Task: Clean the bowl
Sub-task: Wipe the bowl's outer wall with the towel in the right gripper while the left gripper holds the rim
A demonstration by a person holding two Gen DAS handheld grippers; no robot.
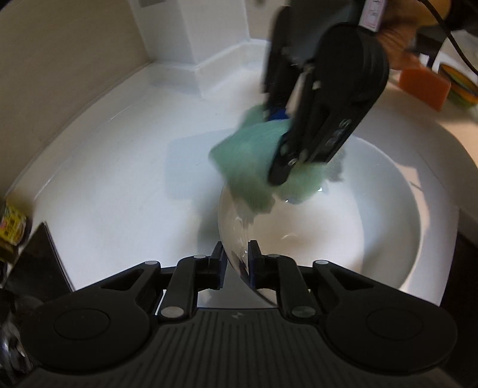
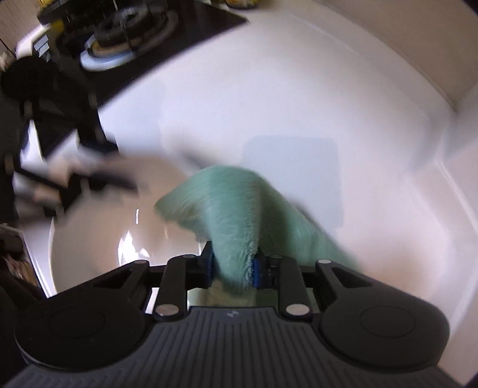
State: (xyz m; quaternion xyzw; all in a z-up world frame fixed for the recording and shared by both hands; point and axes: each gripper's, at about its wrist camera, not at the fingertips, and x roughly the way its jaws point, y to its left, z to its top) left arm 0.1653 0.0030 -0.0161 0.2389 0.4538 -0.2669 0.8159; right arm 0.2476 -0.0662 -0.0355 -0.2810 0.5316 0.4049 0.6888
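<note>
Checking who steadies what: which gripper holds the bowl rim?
The left gripper, clamped on the white bowl rim; the right gripper pinches the green cloth.

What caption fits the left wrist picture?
Left gripper pinches the bowl rim while the right gripper brings a green cloth.

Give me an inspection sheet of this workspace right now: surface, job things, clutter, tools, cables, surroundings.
Surface: white counter, bare where visible.
Job's things: white bowl, rim pinched near the camera; green cloth at its far rim.
Clutter: orange sponge, striped dish, yellow packet.
Tools: left tool shut on the bowl's rim; right tool shut on the cloth.
Cables: black cable behind the right tool.
Surroundings: stove burner, beige wall.
</note>
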